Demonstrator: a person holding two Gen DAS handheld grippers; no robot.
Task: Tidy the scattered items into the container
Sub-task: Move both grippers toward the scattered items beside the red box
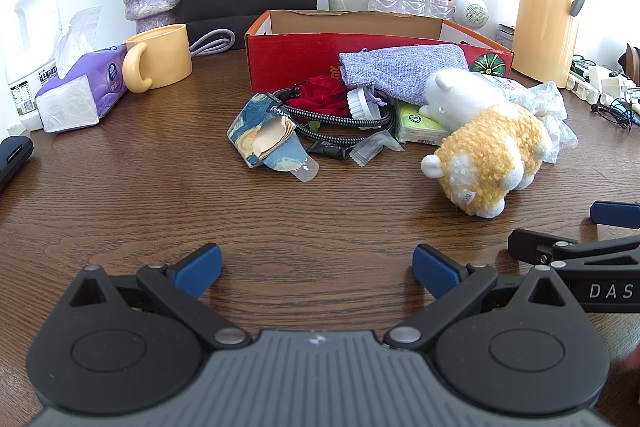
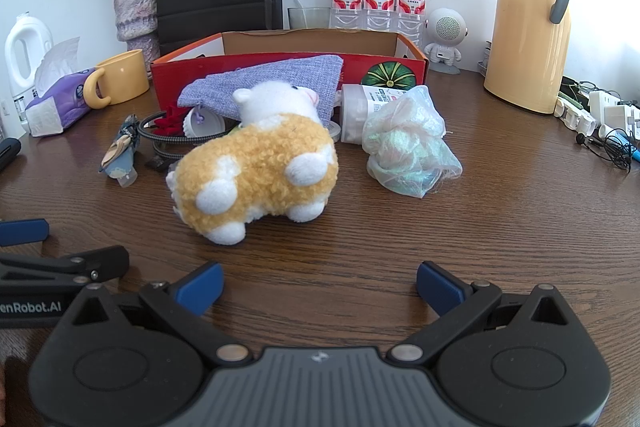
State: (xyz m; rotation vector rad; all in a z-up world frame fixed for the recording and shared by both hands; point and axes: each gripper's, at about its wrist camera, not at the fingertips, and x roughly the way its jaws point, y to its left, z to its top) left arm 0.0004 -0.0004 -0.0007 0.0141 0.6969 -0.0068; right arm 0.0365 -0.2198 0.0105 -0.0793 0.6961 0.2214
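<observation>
Both grippers hang over the brown wood-grain table point(image 1: 120, 187) with jaws spread wide and nothing between them: the left gripper point(image 1: 316, 269) at six o'clock in its own view, the right gripper point(image 2: 320, 285) likewise in its own.

The scattered things lie heaped at twelve to two o'clock of the left gripper, just before the red cardboard box point(image 1: 296, 59), which looks empty from here. Nearest is the yellow-and-white plush sheep point(image 2: 256, 167). Its head rests against the lilac woven drawstring pouch point(image 1: 400, 71).

Risks, as I judge them: lifting the sheep may drag the pouch along. The black braided cable point(image 1: 340, 123) loops around the red fabric rose point(image 1: 324, 95), so pulling either could tow the other. The crumpled iridescent film bag point(image 2: 408, 143), at one o'clock of the right gripper, could slip from the pads.
</observation>
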